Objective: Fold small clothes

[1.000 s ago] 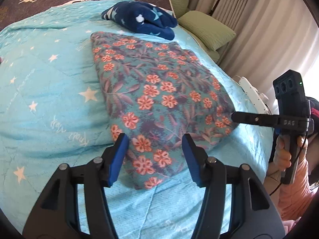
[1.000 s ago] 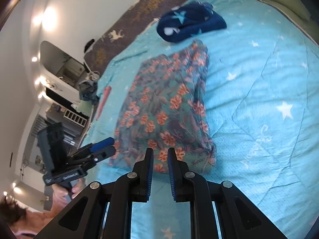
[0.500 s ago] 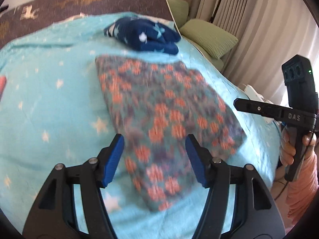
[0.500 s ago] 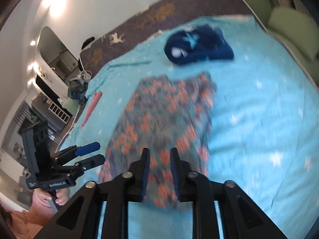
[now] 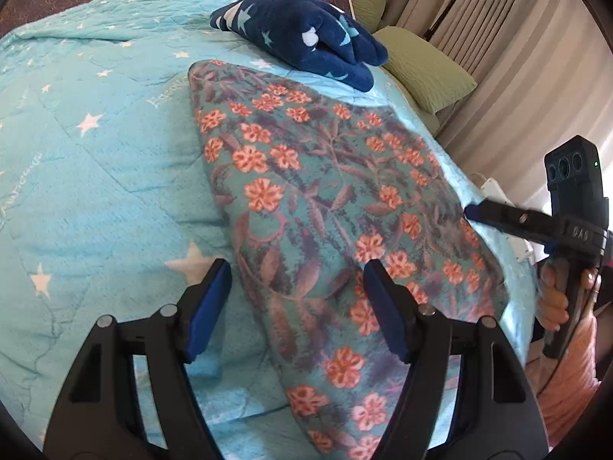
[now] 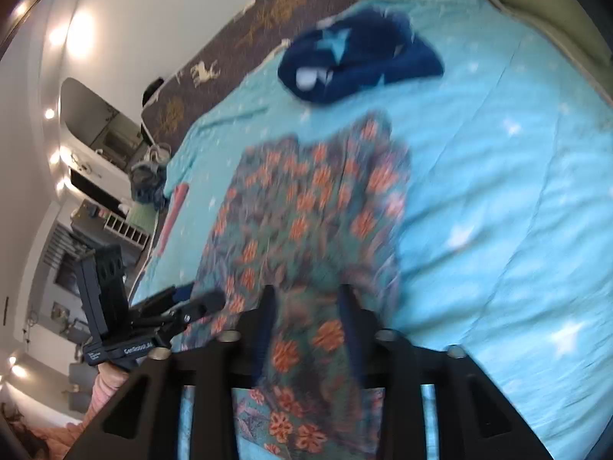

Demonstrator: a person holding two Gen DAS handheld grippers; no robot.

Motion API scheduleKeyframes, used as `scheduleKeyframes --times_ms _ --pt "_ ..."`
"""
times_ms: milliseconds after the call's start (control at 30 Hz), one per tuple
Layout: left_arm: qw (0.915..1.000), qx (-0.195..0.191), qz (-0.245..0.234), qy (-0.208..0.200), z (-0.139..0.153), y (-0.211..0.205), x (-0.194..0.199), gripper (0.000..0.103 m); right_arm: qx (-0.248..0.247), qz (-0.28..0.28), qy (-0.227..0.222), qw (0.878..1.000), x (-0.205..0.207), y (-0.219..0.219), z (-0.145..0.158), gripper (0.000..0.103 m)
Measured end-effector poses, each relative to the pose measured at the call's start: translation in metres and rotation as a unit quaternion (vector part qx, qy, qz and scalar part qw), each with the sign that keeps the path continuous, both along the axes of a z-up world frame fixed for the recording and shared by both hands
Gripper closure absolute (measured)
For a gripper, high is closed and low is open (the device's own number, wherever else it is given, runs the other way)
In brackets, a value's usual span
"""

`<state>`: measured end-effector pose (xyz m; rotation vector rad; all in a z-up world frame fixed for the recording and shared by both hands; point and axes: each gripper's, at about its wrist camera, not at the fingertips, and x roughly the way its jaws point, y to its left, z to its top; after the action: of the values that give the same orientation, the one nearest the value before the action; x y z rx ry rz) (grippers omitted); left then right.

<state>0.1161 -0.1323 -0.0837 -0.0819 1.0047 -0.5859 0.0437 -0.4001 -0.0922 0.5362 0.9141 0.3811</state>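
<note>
The floral garment [image 5: 325, 207] lies folded flat on the bed, on a turquoise blanket with white stars [image 5: 95, 161]. Its cloth is teal with orange flowers and purple leaves. In the left wrist view it runs from the far middle of the bed down to the near edge, and its near corner passes under the right finger of the left gripper [image 5: 297, 306].

The left gripper hovers above the near part of the garment. Its 2 blue pads [image 5: 208, 306] stand far apart and its jaws have just been opening. Cloth shows in the gap between them, but the pads do not press on it, so it holds nothing.

The right gripper [image 6: 306, 306] is also over the near end of the garment, on the other side. This view is blurred. Its jaws have just been opening too and stand moderately apart. The floral cloth is seen between the fingers, yet I see no grip on it.

In the left wrist view the right gripper comes in from the right with its tip close to the garment's right edge, and a hand [image 5: 555, 299] in a pink sleeve holds its handle.

Beyond the floral garment a dark blue garment with stars [image 5: 306, 38] lies bunched on the blanket, just beside its far edge. Green pillows [image 5: 425, 73] lie at the right side of the bed, near the curtains [image 5: 517, 57].
</note>
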Motion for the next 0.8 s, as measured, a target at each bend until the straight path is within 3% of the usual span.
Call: scheduleKeyframes --times_ms 33,100,167,267,433,567,633,800 --pt "1.0000 -0.005 0.002 0.001 0.003 0.001 0.004 0.031 -0.009 -0.009 -0.011 1.000 0.000 -0.005 0.005 0.034" --pt "0.9999 -0.003 0.012 0.003 0.005 0.003 0.015 0.029 -0.034 -0.034 -0.036 0.998 0.003 -0.019 0.015 0.018" --pt "0.9997 0.006 0.023 0.011 0.003 0.004 0.027 0.026 -0.026 -0.018 -0.025 0.999 0.014 -0.027 0.011 0.018" --pt "0.9993 -0.008 0.021 0.031 -0.001 0.004 0.045 0.025 -0.008 -0.013 0.026 1.000 0.042 -0.034 -0.008 0.018" --pt "0.9988 -0.021 0.015 0.043 -0.005 -0.001 0.067 0.021 0.010 0.034 0.048 0.998 0.074 -0.023 -0.030 0.018" --pt "0.9989 -0.023 -0.004 0.042 -0.012 -0.008 0.081 0.013 -0.003 0.052 0.035 0.998 0.092 -0.012 -0.034 0.015" --pt "0.9990 -0.021 -0.020 0.034 -0.014 -0.014 0.087 0.004 0.000 0.056 0.030 0.998 0.099 -0.011 -0.033 0.015" --pt "0.9991 0.000 -0.035 0.025 -0.016 -0.029 0.098 0.001 0.004 0.071 0.009 0.997 0.114 -0.006 -0.036 0.015"
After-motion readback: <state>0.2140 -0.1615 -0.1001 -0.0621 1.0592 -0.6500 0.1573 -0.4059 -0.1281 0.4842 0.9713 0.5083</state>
